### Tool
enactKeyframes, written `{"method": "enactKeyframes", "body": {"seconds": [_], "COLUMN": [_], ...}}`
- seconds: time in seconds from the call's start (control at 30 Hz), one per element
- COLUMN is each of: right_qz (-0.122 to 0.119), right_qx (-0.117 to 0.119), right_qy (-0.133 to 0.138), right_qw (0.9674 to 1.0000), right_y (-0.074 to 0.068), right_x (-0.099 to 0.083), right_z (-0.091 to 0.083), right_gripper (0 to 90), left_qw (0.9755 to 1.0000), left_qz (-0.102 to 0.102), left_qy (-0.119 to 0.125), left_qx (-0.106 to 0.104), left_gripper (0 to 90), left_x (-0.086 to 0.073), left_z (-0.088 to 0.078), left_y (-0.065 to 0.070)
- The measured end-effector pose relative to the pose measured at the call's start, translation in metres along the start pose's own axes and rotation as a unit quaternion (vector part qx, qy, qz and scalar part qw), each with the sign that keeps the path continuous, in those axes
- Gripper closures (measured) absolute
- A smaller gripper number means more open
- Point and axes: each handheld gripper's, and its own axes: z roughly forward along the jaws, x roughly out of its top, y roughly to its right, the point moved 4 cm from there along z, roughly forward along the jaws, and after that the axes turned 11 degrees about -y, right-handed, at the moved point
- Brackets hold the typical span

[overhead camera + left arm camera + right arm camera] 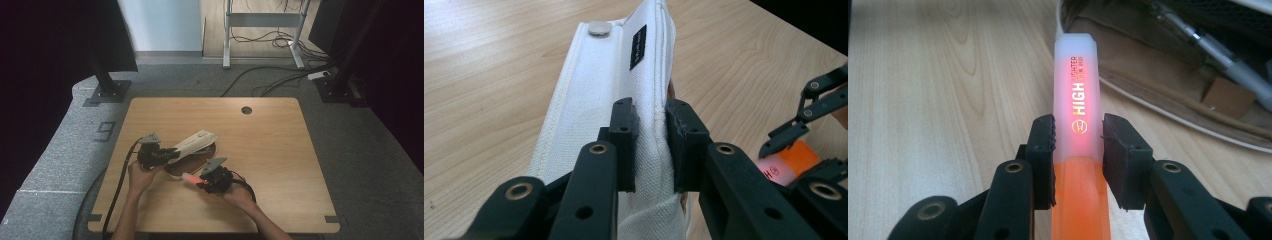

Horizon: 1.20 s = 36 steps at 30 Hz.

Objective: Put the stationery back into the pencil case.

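While the left tool (pixel 651 145) pinches the flap of the white pencil case (pixel 192 142) lying mid-counter (pixel 280 150), the highlighter (pixel 1078 150) clamped in the right tool (pixel 1078 160) could snag the rim and miss the opening if that flap sags

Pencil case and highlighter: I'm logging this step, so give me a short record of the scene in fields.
surface: wooden table
left gripper: shut on the flap of the white pencil case, holding it lifted
right gripper: shut on the orange highlighter
highlighter tip: points toward the open case
case contents: pens lie inside
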Motion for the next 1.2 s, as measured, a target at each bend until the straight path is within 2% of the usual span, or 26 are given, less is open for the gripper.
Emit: {"method": "enactKeyframes", "body": {"seconds": [0.47,0.7,1.2], "right_qz": [0.01,0.005,0.003], "right_qx": [-0.017,-0.02,-0.025], "right_qy": [-0.002,-0.005,-0.018], "right_qw": [0.9998,0.9998,0.9995], "right_y": [0.021,0.029,0.042], "right_x": [0.007,0.015,0.031], "right_z": [0.001,0.003,0.018], "right_gripper": [65.5,65.5,65.5], "left_qw": [1.0,1.0,1.0], "left_qz": [0.0,0.001,0.001], "left_qy": [0.0,0.0,0.001], "left_qx": [0.0,0.0,-0.001], "left_gripper": [75.0,75.0,75.0], "left_x": [0.0,0.0,0.0], "left_z": [0.0,0.0,-0.001], "left_y": [0.0,0.0,0.0]}}
